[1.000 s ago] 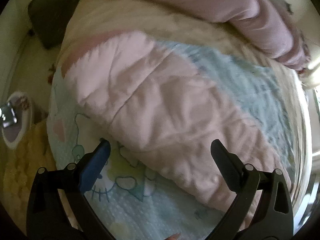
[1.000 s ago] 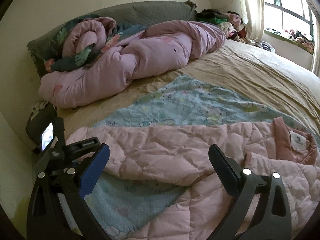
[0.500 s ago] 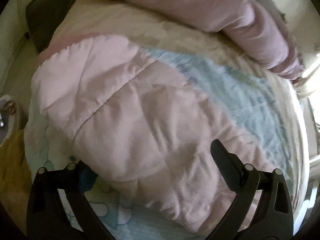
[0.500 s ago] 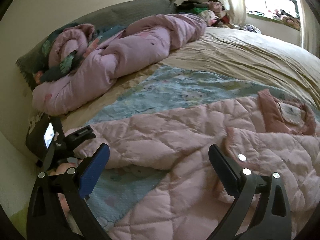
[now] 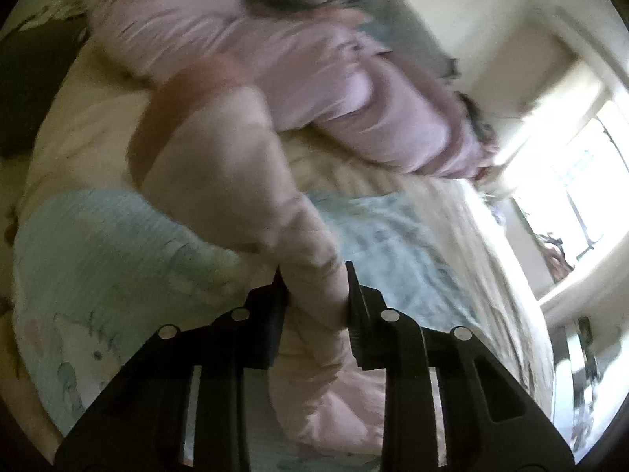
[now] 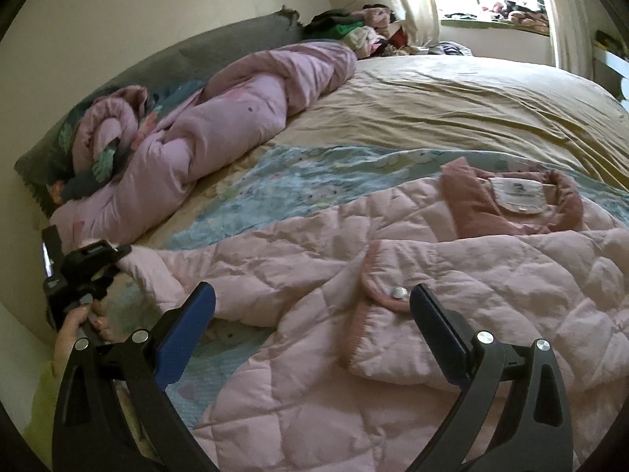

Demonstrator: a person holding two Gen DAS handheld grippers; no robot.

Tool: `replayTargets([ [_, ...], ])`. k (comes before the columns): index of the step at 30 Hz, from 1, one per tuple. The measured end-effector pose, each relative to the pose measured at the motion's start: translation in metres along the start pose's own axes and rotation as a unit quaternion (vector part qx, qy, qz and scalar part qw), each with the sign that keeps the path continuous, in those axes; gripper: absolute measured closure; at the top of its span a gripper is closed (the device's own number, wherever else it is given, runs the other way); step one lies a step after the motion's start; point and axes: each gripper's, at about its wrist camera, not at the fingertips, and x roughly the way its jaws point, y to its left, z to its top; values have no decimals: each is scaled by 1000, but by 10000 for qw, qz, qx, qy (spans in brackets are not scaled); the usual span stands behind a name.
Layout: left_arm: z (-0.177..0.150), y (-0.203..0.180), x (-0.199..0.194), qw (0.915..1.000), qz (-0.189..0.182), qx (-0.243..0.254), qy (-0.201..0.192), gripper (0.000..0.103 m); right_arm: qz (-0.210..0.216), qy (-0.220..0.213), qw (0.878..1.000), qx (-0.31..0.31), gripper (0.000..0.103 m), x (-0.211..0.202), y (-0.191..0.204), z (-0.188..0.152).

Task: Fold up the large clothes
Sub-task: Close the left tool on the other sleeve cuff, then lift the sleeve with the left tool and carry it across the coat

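Note:
A pink quilted jacket [image 6: 412,275] lies spread on the bed, collar with a white label at the right. Its sleeve [image 5: 236,181] stretches to the left. My left gripper [image 5: 314,275] is shut on the sleeve near its cuff end; it also shows in the right wrist view [image 6: 118,253], gripping the sleeve tip at the far left. My right gripper [image 6: 314,295] is open and empty, hovering just above the jacket's front, by a pocket flap with a snap button [image 6: 399,292].
A rolled pink duvet [image 6: 236,126] lies along the grey headboard cushion [image 6: 236,43]. A blue patterned blanket [image 6: 306,173] and a tan sheet [image 6: 452,98] cover the bed. A clothes pile [image 6: 365,35] sits by the window.
My left gripper closed on the sleeve and lifted it. My right gripper moved right and nearer over the jacket front, staying open.

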Motion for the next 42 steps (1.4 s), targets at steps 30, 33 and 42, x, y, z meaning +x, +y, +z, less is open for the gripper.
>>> replayTargets([
  [30,-63,-232,-140,9200,-2678,2805,-570,88,-180,-925,9827,1592,4,-101,-154,-43],
  [33,-75,-242,-138,9108,-2830,2967,-486,88,-248,-1016,9802,1681,4,-112,-166,-47],
  [42,-130,-280,-131,8750,-3363,3480,96,88,-493,-1223,9690,2088,4,-137,-207,-60],
])
